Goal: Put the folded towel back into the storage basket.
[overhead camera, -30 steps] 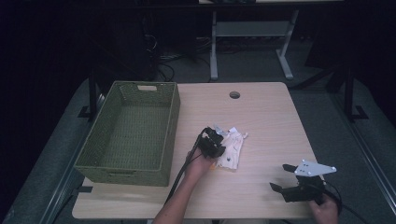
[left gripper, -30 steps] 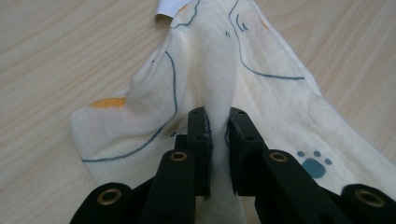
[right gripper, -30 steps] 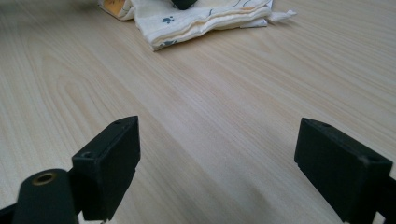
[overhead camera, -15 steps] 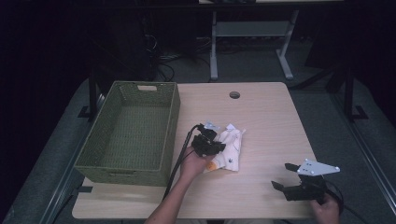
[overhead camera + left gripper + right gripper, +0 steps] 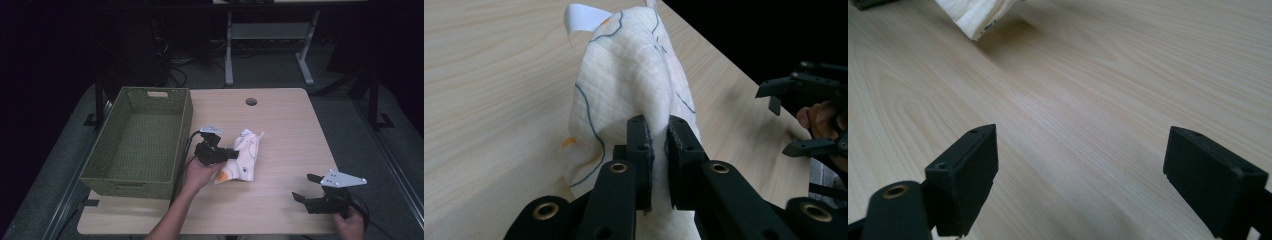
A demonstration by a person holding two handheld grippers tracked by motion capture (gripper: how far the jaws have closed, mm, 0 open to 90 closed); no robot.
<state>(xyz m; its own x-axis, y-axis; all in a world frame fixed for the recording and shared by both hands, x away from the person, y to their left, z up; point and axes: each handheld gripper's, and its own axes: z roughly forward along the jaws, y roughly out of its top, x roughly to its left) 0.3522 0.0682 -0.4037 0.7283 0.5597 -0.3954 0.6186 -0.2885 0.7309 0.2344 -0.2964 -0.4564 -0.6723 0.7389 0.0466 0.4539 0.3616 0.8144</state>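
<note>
A white cloth (image 5: 243,156) with thin dark lines and orange spots hangs partly lifted near the middle of the wooden table (image 5: 280,125). My left gripper (image 5: 227,154) is shut on a fold of the white cloth (image 5: 634,85), its two pads pinching the fabric between them. The cloth's far end still rests on the tabletop. Near the front right corner my right gripper (image 5: 306,187) stands open, low over bare wood, with nothing between its fingers. In the right gripper view my right gripper (image 5: 1080,172) faces the wood, and a corner of the cloth (image 5: 975,12) shows at the top.
A green woven basket (image 5: 172,142) stands at the table's left side, right beside my left hand. A round cable hole (image 5: 251,102) lies at the far middle of the table. The right gripper (image 5: 809,117) and its hand show in the left gripper view.
My left gripper has lifted the cloth and carried it a little leftward, toward the basket. The cloth has gone from lying flat to hanging bunched. The right gripper has kept still.
</note>
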